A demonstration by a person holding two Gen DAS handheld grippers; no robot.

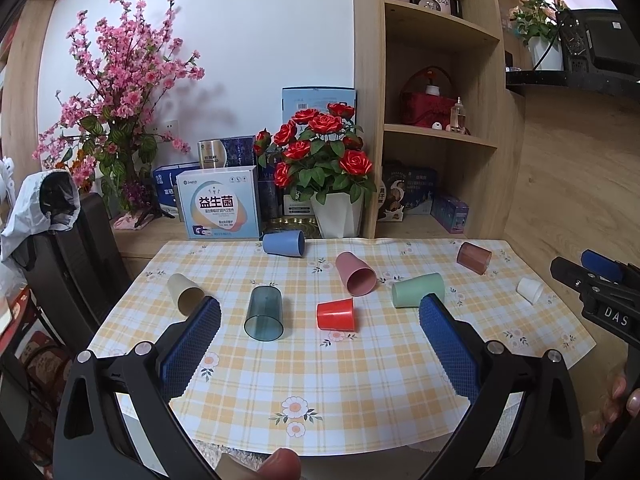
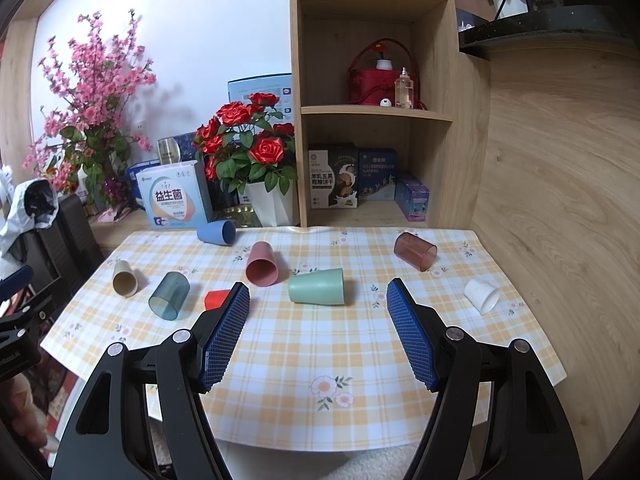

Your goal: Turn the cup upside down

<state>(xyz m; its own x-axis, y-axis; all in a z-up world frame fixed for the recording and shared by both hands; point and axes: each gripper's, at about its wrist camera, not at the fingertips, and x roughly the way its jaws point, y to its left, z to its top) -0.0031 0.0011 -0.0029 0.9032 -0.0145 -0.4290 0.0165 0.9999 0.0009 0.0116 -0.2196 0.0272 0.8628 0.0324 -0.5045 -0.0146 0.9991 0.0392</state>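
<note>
Several cups lie on their sides on the checked tablecloth (image 1: 340, 380): beige (image 1: 185, 293), clear teal (image 1: 264, 313), blue (image 1: 284, 243), pink (image 1: 355, 273), green (image 1: 418, 290), clear brown (image 1: 474, 257) and white (image 1: 530, 290). A red cup (image 1: 336, 314) stands upside down. My left gripper (image 1: 320, 308) is open and empty above the near table, with the red and teal cups between its fingers in view. My right gripper (image 2: 318, 294) is open and empty, in line with the green cup (image 2: 317, 286).
A white pot of red roses (image 1: 320, 168), boxes (image 1: 218, 208) and a pink blossom plant (image 1: 120, 92) stand behind the table. A wooden shelf unit (image 1: 440, 100) rises at the back right. A dark chair (image 1: 60, 260) stands at the left.
</note>
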